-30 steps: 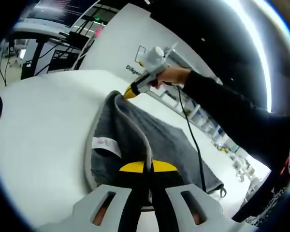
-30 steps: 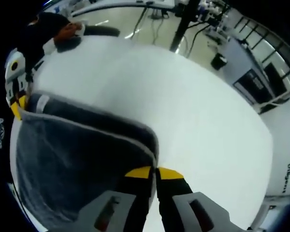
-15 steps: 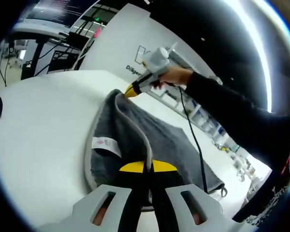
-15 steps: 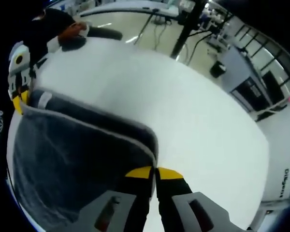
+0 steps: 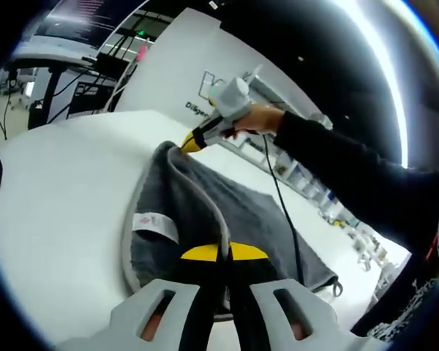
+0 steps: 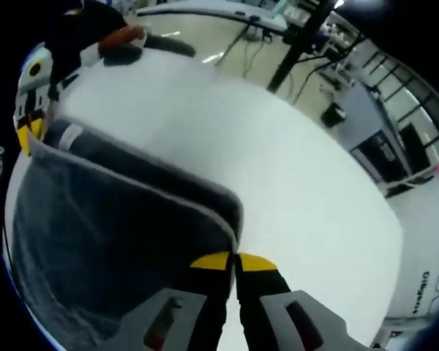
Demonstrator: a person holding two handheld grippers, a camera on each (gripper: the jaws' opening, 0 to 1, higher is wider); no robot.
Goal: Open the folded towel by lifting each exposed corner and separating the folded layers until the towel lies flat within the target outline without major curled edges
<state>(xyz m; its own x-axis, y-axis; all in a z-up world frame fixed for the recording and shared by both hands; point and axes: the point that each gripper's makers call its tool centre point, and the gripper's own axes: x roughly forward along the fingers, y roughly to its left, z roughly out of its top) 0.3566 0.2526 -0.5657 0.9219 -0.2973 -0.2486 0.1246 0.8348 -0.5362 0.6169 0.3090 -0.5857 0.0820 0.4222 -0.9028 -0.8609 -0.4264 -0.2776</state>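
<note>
- Grey terry towel with pale edging is held up over the white tabletop, with part of it resting on the surface.
- Left gripper, yellow-tipped, has its jaws closed on the towel's near hem.
- Right gripper is clamped on a far corner; in the left gripper view it meets that corner.
- A white label sits on the towel's edge.

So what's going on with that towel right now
A person is unfolding a grey towel on a white table with two handheld grippers. The left gripper is shut on one corner, and the right gripper is shut on another corner. The top layer is raised off the table between them; the towel isn't flat yet.
</note>
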